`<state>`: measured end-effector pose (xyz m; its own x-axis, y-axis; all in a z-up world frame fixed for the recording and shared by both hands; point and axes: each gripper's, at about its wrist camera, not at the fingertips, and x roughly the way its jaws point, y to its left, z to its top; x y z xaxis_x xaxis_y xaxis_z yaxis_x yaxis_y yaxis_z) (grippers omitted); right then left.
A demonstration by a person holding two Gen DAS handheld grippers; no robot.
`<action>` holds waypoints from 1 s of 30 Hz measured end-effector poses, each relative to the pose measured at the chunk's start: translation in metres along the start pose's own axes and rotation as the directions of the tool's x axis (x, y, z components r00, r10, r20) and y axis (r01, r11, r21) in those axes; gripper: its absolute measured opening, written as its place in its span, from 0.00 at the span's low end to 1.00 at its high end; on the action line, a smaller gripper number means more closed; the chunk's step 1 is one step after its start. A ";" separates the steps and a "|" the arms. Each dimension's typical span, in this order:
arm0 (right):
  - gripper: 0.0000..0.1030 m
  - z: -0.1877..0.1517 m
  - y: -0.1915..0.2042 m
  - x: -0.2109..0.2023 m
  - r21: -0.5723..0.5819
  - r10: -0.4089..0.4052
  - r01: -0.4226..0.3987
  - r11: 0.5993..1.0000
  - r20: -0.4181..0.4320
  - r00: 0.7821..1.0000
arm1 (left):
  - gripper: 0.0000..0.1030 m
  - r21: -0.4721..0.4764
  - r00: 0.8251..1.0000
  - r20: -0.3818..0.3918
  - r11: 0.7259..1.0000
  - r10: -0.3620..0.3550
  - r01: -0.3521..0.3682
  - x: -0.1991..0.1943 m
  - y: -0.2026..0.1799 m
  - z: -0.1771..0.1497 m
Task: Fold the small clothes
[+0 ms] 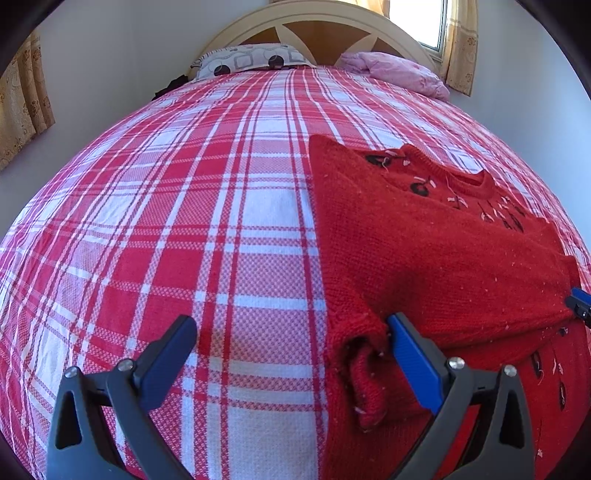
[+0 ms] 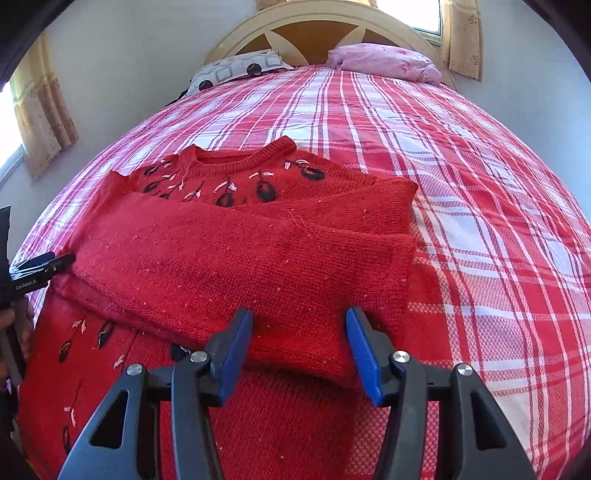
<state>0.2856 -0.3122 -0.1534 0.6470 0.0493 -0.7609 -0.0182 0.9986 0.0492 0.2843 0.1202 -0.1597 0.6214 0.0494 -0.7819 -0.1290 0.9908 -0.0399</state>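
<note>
On a bed with a red and white plaid cover, two camera views:

Left wrist view, sweater: a red knitted sweater [image 1: 436, 258] lies on the plaid bedspread [image 1: 184, 221] from centre toward 3 o'clock, neck hole at 2 o'clock, a sleeve folded across its body.
Left wrist view, left gripper: the left gripper [image 1: 291, 343] sits at 6 o'clock with its jaws wide apart; one blue-padded finger rests against the sweater's near cuff, the other stands over bare bedspread. Nothing is pinched.
Left wrist view, other tool: the tip of the right gripper [image 1: 580, 302] shows at 3 o'clock, at the sweater's edge.
Left wrist view, far end: a patterned pillow [image 1: 251, 59] at 12 o'clock, a pink bundle of cloth [image 1: 399, 70] at 1 o'clock, a cream headboard [image 1: 317, 22] behind both.

Right wrist view, sweater: the sweater [image 2: 240, 258] fills the centre and 9 o'clock side, with dark and pale embroidery near the collar and folded sleeves layered across the front.
Right wrist view, right gripper: the right gripper [image 2: 299, 339] at 6 o'clock is parted about halfway, a fold of sleeve lying between its fingers; the pads do not appear to press it.
Right wrist view, other tool: the left gripper [image 2: 44, 266] enters at 9 o'clock, its tip at the sweater's edge.
Right wrist view, far end: pillow [image 2: 236, 70] at 11 o'clock, pink cloth [image 2: 384, 61] at 1 o'clock.
</note>
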 end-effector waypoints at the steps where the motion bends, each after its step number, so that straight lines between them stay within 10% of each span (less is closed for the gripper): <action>1: 0.53 0.000 0.000 0.000 -0.004 0.000 0.000 1.000 -0.002 1.000 | 1.00 0.000 1.000 0.002 1.000 0.001 -0.001 -0.001 0.000 0.000; 18: 0.53 0.019 0.038 -0.036 -0.114 0.001 -0.003 0.993 -0.012 1.000 | 1.00 -0.175 0.999 0.028 0.983 -0.042 0.046 -0.009 0.037 -0.012; 30: 0.52 0.054 -0.075 -0.025 0.256 0.024 -0.040 0.966 0.065 0.998 | 1.00 -0.167 0.999 0.031 0.985 -0.038 0.043 -0.009 0.036 -0.012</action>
<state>0.3120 -0.3894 -0.1033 0.6949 0.0719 -0.7155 0.1514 0.9581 0.2433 0.2643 0.1544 -0.1618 0.6495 0.0156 -0.7602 -0.2299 0.9570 -0.1768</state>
